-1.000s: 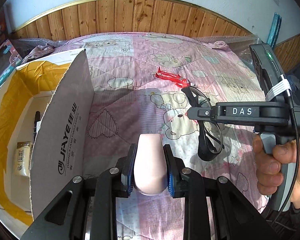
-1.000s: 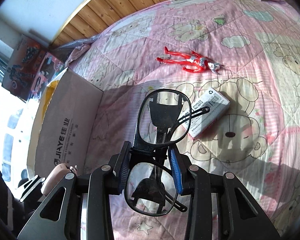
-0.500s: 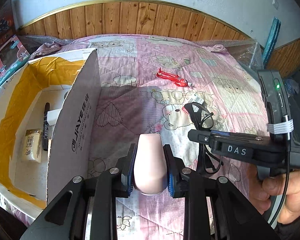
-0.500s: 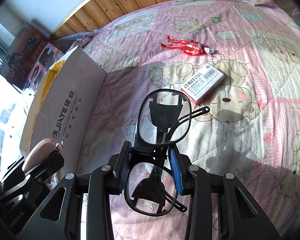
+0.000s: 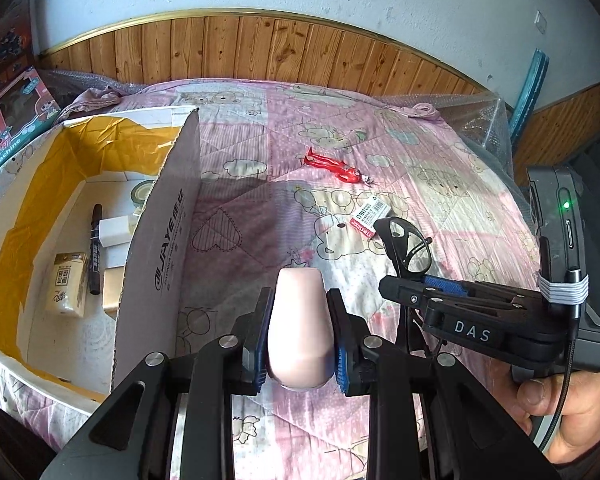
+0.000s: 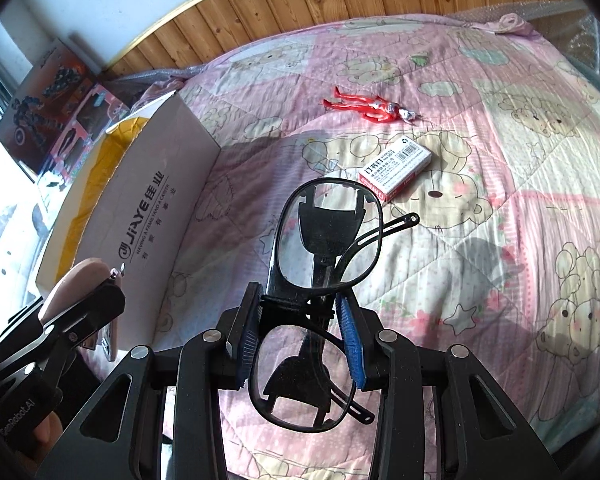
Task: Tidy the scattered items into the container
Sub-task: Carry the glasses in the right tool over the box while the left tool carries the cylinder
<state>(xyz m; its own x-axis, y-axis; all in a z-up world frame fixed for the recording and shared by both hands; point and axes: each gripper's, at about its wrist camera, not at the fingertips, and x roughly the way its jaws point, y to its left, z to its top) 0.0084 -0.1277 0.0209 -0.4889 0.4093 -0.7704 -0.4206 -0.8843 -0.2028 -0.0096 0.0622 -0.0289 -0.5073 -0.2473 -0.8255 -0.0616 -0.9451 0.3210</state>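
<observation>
Between left tongs (image 5: 300, 344): smooth pink egg-shaped object (image 5: 299, 332).

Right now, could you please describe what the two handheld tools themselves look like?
Both are matte black plastic frames with silver screws and blue ribbed pads. The right tool, seen from the left wrist, bears white "DAS" lettering, a green indicator light, a white band and a thin black cable. The left tool carries small "GenRobot.AI" lettering.

Home bedroom: bed (image 5: 380, 152) under pink bear-print quilt (image 6: 480, 208) mid-frame, wood-panelled wall (image 5: 260, 52) along top, toy boxes (image 6: 56, 108) upper left.
</observation>
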